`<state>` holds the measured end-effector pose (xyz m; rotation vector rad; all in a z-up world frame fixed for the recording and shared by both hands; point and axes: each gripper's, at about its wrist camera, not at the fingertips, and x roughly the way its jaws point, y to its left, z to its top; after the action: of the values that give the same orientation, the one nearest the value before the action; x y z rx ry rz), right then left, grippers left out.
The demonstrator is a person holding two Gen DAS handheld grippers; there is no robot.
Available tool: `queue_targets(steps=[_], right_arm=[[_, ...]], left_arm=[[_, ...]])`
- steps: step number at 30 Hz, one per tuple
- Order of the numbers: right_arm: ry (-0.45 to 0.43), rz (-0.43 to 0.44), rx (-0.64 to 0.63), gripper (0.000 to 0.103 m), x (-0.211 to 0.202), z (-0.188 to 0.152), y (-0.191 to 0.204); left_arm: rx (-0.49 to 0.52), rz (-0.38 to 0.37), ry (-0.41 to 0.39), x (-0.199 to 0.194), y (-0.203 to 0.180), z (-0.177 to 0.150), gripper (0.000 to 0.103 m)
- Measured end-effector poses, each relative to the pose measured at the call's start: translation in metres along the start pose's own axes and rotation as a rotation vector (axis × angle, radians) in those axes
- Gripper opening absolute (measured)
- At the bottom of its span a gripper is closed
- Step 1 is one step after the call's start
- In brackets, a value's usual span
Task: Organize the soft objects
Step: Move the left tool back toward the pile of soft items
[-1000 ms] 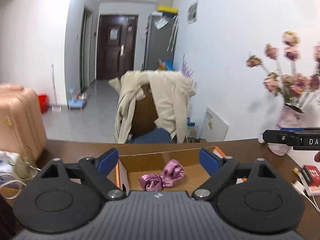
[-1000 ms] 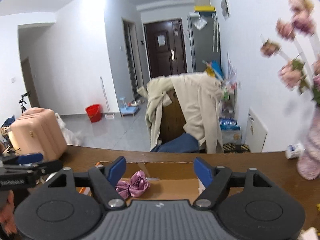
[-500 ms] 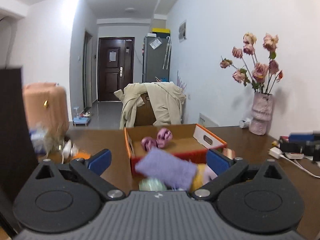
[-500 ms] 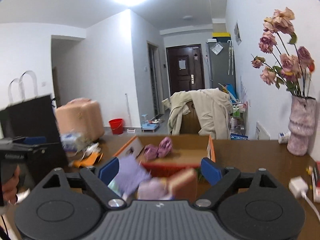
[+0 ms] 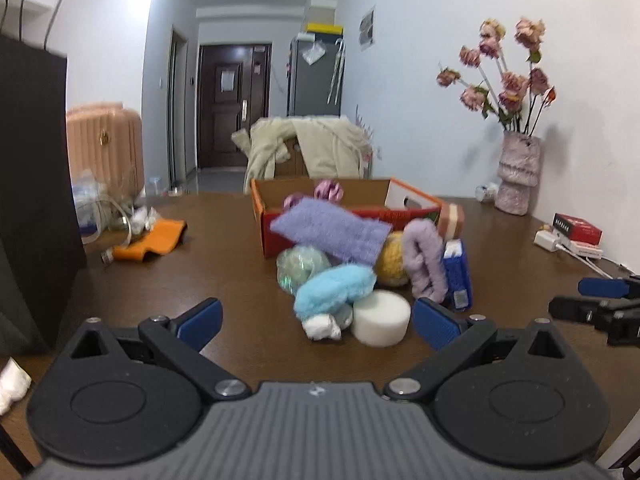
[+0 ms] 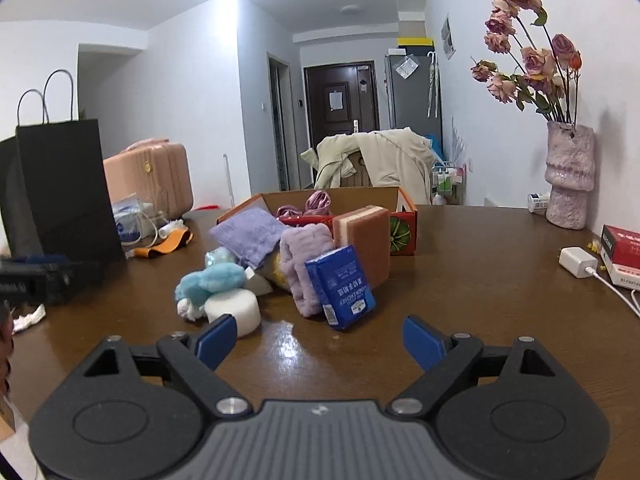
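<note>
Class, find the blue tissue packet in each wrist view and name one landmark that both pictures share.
Left wrist view: the blue tissue packet stands right of centre, at the pile's right edge, beside the purple headband.
Right wrist view: the packet is near centre, leaning against the headband, in front of the sponge.
Shared landmark: the orange cardboard box behind the pile.

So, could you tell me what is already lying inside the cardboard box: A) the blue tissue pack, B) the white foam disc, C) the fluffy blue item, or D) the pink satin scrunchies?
D: the pink satin scrunchies lie inside the cardboard box; the other three are on the table in front of it.
</note>
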<state>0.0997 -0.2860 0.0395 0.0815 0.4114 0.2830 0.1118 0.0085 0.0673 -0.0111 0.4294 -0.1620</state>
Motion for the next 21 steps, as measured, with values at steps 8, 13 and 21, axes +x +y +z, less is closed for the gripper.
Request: queue_targets(steps=[8, 13, 21], right_arm=[[0.019, -0.029, 0.038, 0.087, 0.05, 0.021, -0.014], [-0.017, -0.015, 0.035, 0.083, 0.094, 0.067, -0.024], [0.066, -0.009, 0.054, 0.06, 0.181, 0.096, -0.057]], left_arm=[[-0.027, -0.025, 0.071, 0.052, 0.004, 0.002, 0.103], [0.005, -0.068, 0.079, 0.082, -0.014, 0.027, 0.103], [0.088, -0.126, 0.073, 0.131, -0.057, 0.075, 0.103]])
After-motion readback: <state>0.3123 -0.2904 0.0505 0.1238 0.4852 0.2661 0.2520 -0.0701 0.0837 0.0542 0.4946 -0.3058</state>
